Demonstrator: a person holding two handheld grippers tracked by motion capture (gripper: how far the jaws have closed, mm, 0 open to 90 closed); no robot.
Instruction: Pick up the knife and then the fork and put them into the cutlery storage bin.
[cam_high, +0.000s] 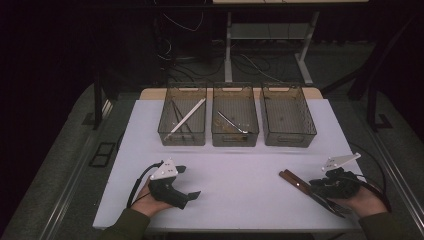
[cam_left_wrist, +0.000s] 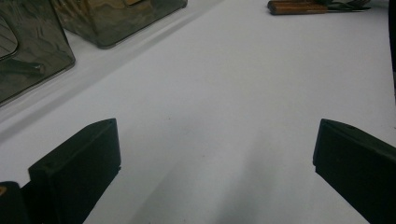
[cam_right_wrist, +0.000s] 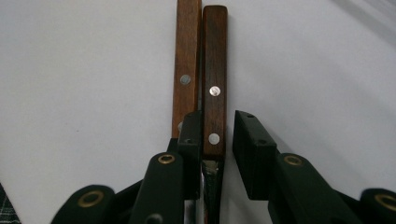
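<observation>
In the high view, the right gripper (cam_high: 334, 187) is sitting at about four o'clock on the white bench (cam_high: 240, 165), over two wooden-handled utensils (cam_high: 300, 184) that are lying side by side and touching, handles pointing toward ten o'clock. The left gripper (cam_high: 172, 186) is resting at about seven o'clock, well apart from them. Three smoky bins (cam_high: 236, 120) are standing in a row at twelve o'clock; the left and middle ones are already holding cutlery.

In the left gripper view, the left gripper (cam_left_wrist: 215, 158) is spread wide over bare bench, holding nothing, with the utensil handles (cam_left_wrist: 299, 6) lying far off at one o'clock.

In the right gripper view, the right gripper (cam_right_wrist: 215, 140) is partly spread and straddling the darker handle (cam_right_wrist: 214, 84). One jaw is wedging into the seam between it and the lighter handle (cam_right_wrist: 187, 65); the other is standing just clear, so nothing is being pinched yet.

The risk, as I am judging it, is lying in that seam. Closing may be shoving the lighter piece sideways or dragging it along on the lift, since the two are touching. The grip is also landing near the handle's blade end, so the piece could be tipping or twisting once raised. What the metal ends are, I cannot tell.
</observation>
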